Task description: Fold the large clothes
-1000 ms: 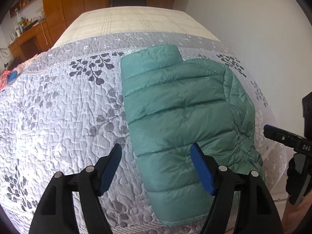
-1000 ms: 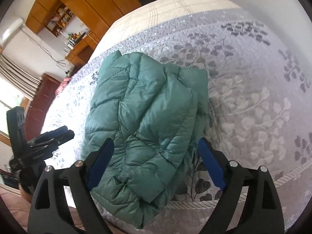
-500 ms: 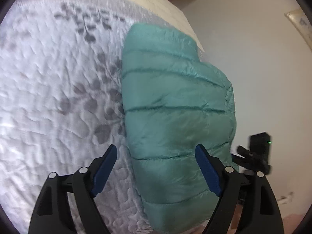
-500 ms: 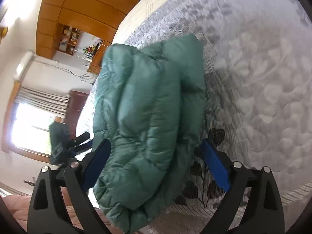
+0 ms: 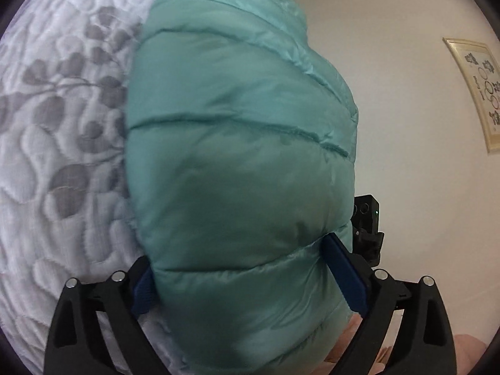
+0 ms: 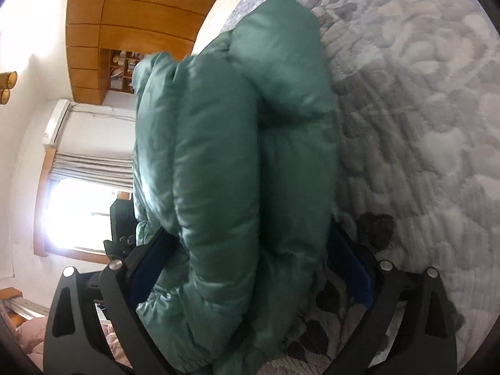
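Here, the left gripper (image 5: 240, 278) is spreading its jaws, straddling the green puffer jacket (image 5: 237, 143) at 6 o'clock. The right gripper (image 6: 250, 275) is likewise widening around its folded edge, on the quilt (image 6: 422, 125); whether the pads press cannot be told.

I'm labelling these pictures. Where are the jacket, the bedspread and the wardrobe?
jacket (image 5: 237, 162), left wrist view, middle quilted panel.
bedspread (image 5: 62, 143), left wrist view, leaf-patterned part.
wardrobe (image 6: 125, 9), right wrist view, wooden door panels.

The green puffer jacket (image 5: 237, 168) bulges between the left gripper (image 5: 247, 268) fingers, hiding most of the left blue pad (image 5: 142, 290); its near hem runs off the bottom edge. In the right wrist view the jacket is motion-blurred and covers both pads of the right gripper (image 6: 250, 268); the shelf (image 6: 123, 72) contents beyond are too small to tell
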Available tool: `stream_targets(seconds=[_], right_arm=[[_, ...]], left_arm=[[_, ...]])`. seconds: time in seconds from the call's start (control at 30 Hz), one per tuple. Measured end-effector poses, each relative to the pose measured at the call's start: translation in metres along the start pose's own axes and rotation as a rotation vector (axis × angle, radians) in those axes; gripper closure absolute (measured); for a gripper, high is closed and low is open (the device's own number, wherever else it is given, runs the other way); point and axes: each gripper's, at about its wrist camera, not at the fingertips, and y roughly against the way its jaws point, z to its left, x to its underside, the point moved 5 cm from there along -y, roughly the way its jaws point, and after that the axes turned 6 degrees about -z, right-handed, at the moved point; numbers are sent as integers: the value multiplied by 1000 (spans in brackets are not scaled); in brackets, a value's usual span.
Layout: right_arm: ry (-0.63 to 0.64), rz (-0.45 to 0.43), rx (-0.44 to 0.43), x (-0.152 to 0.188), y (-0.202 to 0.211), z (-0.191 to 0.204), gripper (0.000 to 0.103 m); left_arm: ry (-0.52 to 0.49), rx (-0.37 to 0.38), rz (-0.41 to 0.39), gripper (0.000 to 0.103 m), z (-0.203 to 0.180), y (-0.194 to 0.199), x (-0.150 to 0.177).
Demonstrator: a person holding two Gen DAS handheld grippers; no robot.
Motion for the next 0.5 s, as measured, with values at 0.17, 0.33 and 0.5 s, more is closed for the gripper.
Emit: stream_targets(seconds=[0.17, 0.33, 0.5], right_arm=[[-10, 47, -104, 9, -17, 13, 37], [21, 27, -152, 8, -13, 32, 54], [132, -1, -149, -5, -9, 74, 54]], left_arm=[[-30, -19, -31, 29, -17, -5, -4], [-65, 9, -76, 42, -40, 9, -12], [-122, 28, -137, 43, -66, 33, -31]])
